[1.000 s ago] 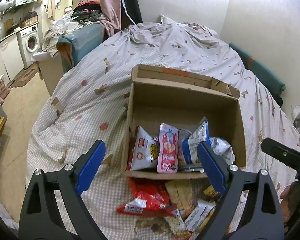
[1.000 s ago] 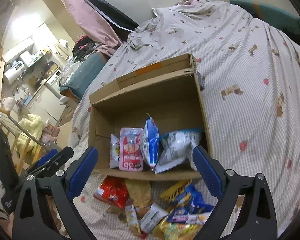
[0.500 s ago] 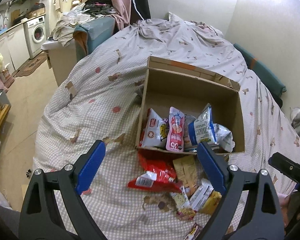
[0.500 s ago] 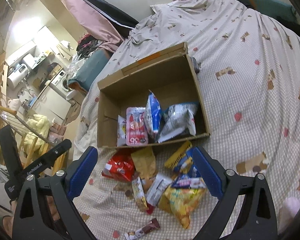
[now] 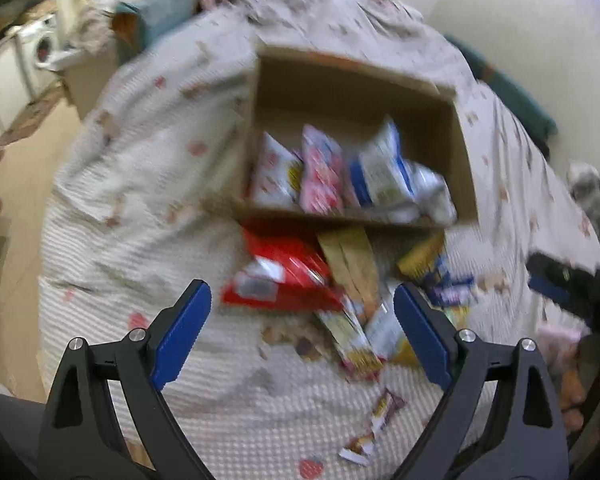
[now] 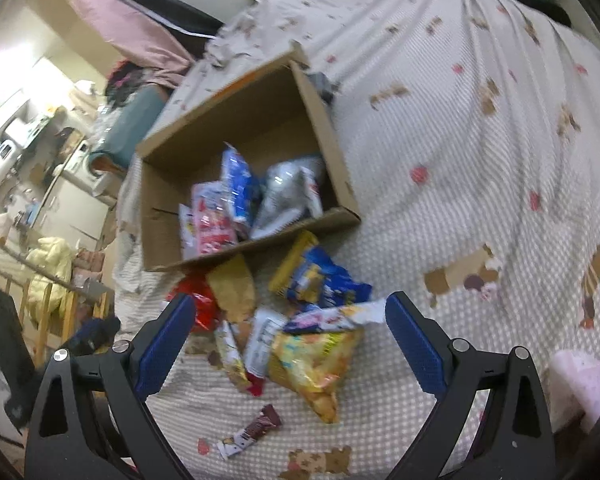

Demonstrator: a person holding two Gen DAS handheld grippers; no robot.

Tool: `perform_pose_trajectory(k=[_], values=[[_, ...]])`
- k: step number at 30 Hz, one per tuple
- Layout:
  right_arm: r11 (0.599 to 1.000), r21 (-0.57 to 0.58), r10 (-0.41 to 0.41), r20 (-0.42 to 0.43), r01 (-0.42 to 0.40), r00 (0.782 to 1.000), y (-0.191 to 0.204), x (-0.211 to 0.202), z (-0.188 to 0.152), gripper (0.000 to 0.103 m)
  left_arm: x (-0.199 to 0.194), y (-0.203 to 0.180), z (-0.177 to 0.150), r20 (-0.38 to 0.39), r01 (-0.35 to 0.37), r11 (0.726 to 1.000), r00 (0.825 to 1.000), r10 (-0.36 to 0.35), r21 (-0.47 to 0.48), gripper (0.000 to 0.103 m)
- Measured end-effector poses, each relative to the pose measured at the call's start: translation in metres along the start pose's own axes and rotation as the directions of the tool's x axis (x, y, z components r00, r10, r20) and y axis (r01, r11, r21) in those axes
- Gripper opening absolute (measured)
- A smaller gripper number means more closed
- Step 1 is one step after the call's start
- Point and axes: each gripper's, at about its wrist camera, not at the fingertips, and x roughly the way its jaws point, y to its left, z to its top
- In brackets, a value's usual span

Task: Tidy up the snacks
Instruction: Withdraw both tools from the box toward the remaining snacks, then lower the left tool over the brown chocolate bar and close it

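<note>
A cardboard box (image 6: 332, 148) sits at frame centre on the bed (image 6: 480, 140), with upright snack packets (image 6: 236, 204) inside. Loose snacks (image 6: 316, 356) lie scattered below it. Left tongs (image 5: 302, 332) and right tongs (image 6: 286, 338) stand apart, empty. The left view is blurred; packet labels are unreadable.

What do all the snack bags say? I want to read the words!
None can be read in these pictures.
Pink packet in the cardboard box: big print, too blurred.
Red bag: white label, blurred.
Yellow bag: print too small.
Small bar: lettering too small.
</note>
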Motion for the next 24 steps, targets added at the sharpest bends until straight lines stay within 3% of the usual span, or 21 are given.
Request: perform_pose_trajectory(k=[5, 7, 10, 12, 15, 17, 22, 24], values=[[0.999, 0.043, -0.028, -0.057, 0.03, 0.998, -0.015, 0.011, -0.003, 0.098, 0.031, -0.031, -0.023, -0.179, 0.083, 0.991, 0.982, -0.063, 0.107, 0.088], [0.998, 0.049, -0.034, -0.068, 0.038, 0.997, -0.018, 0.013, -0.004, 0.098, 0.042, -0.046, -0.038, -0.263, 0.126, 0.978, 0.962, -0.079, 0.167, 0.087], [0.998, 0.049, -0.041, -0.072, 0.045, 0.997, -0.018, 0.014, -0.003, 0.098, 0.055, -0.06, -0.057, -0.347, 0.139, 0.963, 0.936, -0.052, 0.23, 0.075], [0.998, 0.045, -0.042, -0.079, 0.046, 0.996, -0.017, 0.015, -0.003, 0.098, 0.068, -0.067, -0.071, -0.416, 0.163, 0.957, 0.908, -0.049, 0.241, 0.062], [0.998, 0.035, -0.041, -0.087, 0.044, 0.995, -0.014, 0.017, -0.003, 0.098, 0.078, -0.075, -0.086, -0.47, 0.186, 0.948, 0.882, -0.045, 0.258, 0.059], [0.999, 0.023, -0.043, -0.094, 0.045, 0.995, -0.012, 0.019, -0.003, 0.098, 0.082, -0.081, -0.095, -0.481, 0.186, 0.939, 0.876, -0.026, 0.288, 0.049], [0.998, 0.025, -0.047, -0.103, 0.05, 0.994, -0.013, 0.021, -0.004, 0.098, 0.085, -0.091, -0.108, -0.482, 0.179, 0.926, 0.876, 0.004, 0.331, 0.04], [0.998, 0.028, -0.05, -0.105, 0.053, 0.993, -0.014, 0.021, -0.004, 0.098, 0.086, -0.097, -0.111, -0.478, 0.172, 0.921, 0.878, 0.016, 0.348, 0.022]])
